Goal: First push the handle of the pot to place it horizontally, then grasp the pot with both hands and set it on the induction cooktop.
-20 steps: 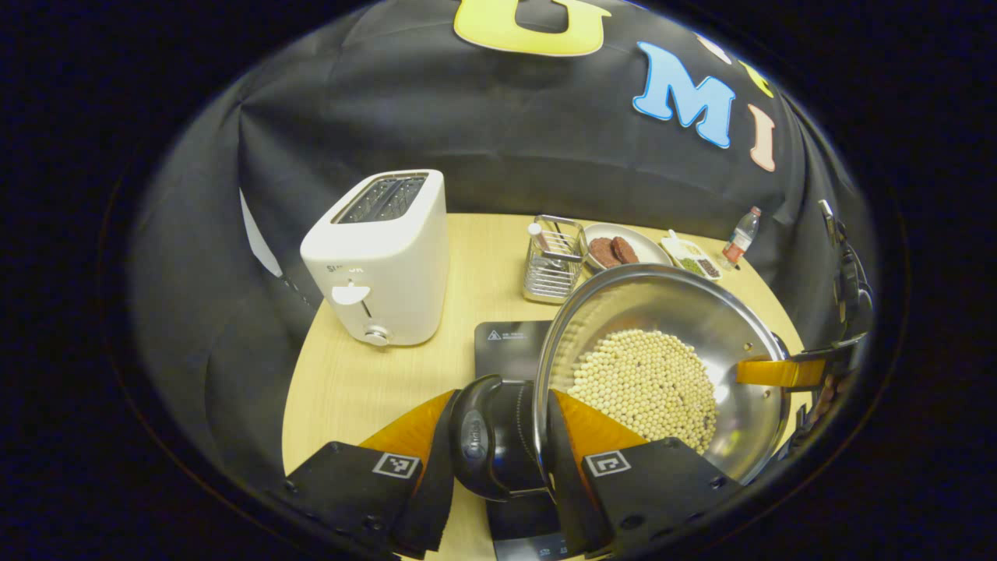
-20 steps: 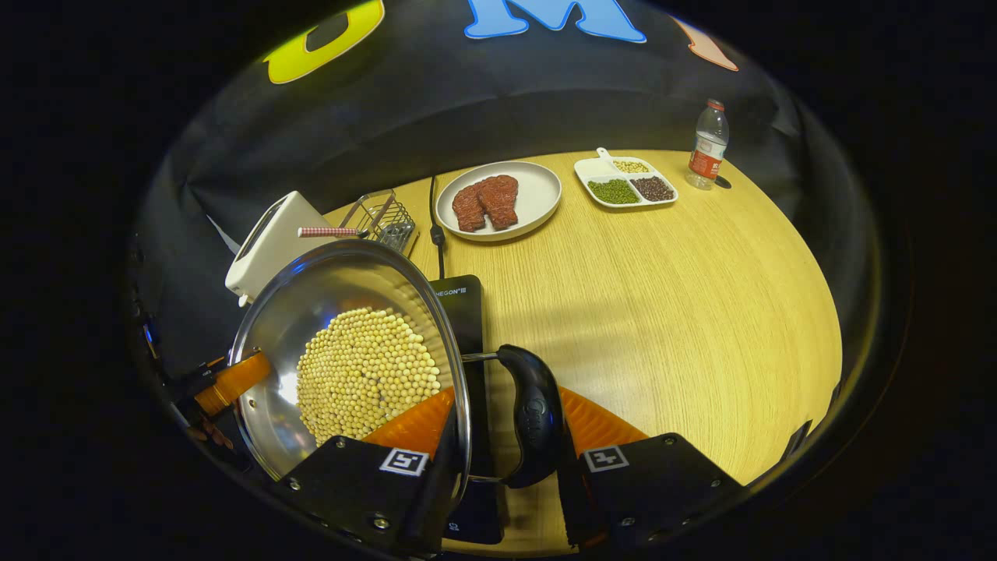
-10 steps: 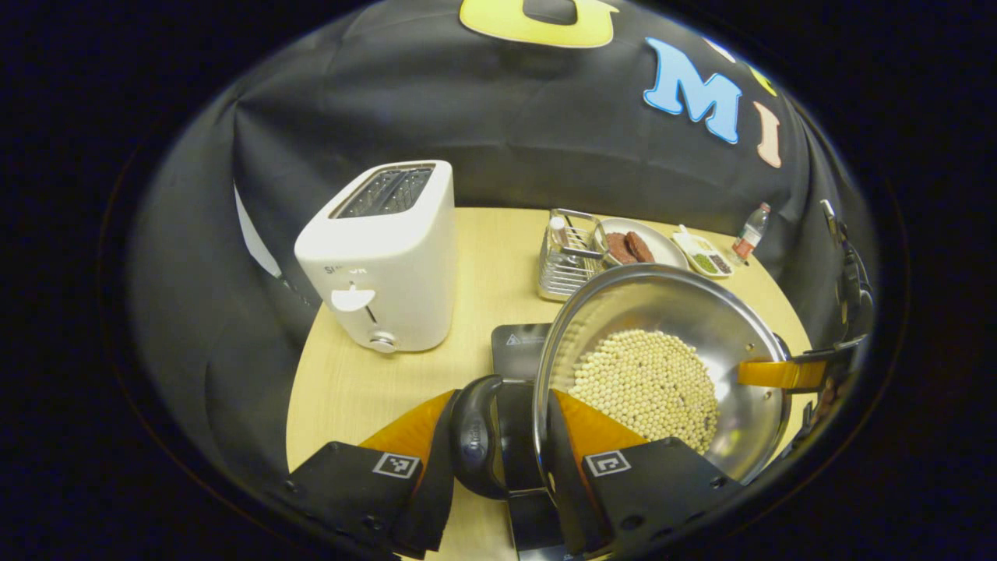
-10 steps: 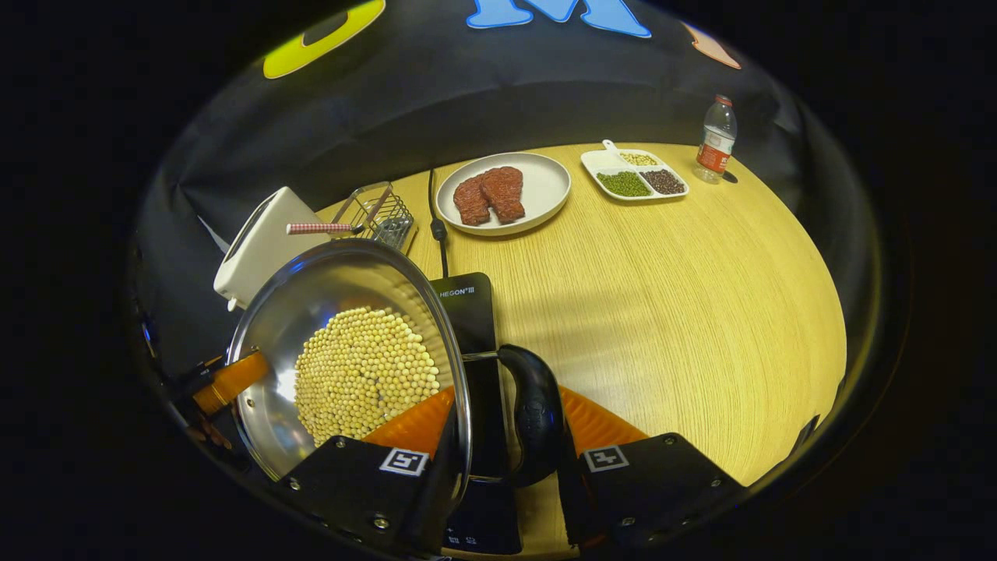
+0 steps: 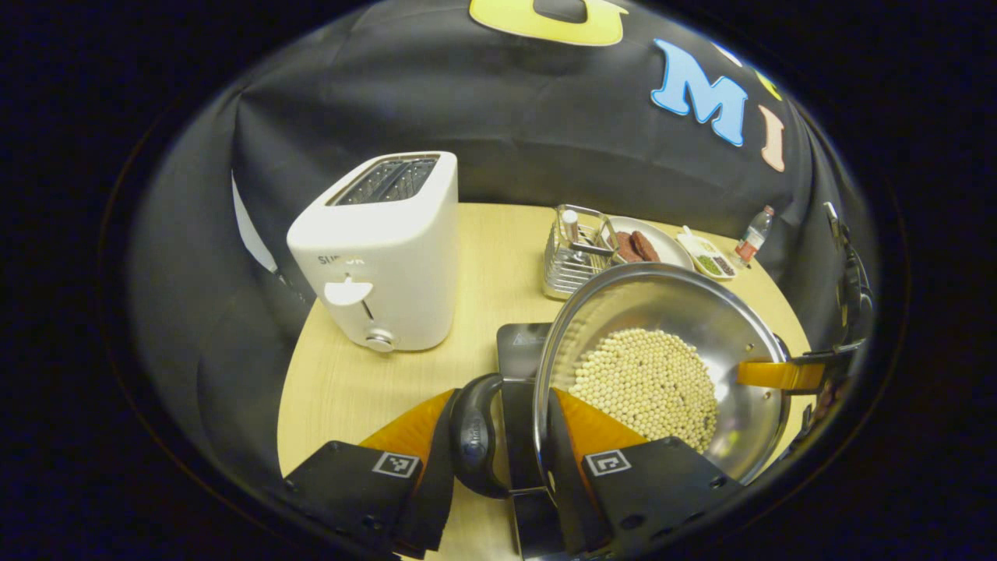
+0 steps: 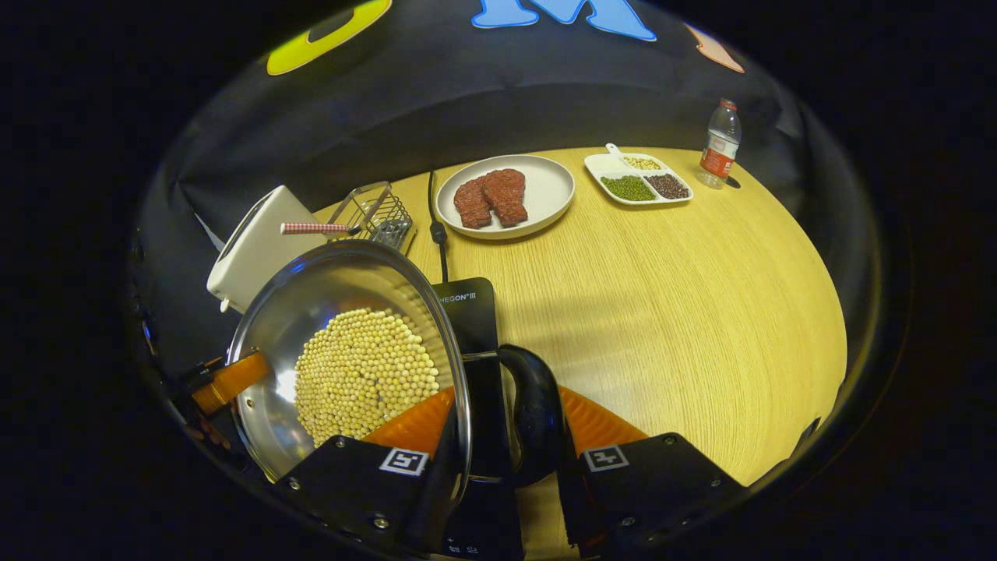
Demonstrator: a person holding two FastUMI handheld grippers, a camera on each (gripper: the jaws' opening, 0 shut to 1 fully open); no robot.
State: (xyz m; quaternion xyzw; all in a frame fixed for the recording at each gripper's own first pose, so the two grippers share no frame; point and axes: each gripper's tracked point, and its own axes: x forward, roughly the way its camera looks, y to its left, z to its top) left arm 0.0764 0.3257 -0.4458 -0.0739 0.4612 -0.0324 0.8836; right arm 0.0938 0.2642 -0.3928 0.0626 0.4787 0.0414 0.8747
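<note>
The steel pot (image 5: pixel 662 358), its bottom covered with pale beans (image 5: pixel 645 387), hangs over the black induction cooktop (image 6: pixel 466 312) near the desk's (image 6: pixel 670 296) front edge. The left gripper (image 5: pixel 498 436) is clamped on one black loop handle (image 5: pixel 473 436), and the right gripper (image 6: pixel 498 444) on the opposite handle (image 6: pixel 533 413). A white toaster (image 5: pixel 378 253) stands toward the desk's left edge, a wire basket (image 5: pixel 572 253) behind the pot.

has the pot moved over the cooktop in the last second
Yes. In the left gripper view the pot covers more of the induction cooktop than before, and the toaster looms closer: carried forward and leftward.
</note>
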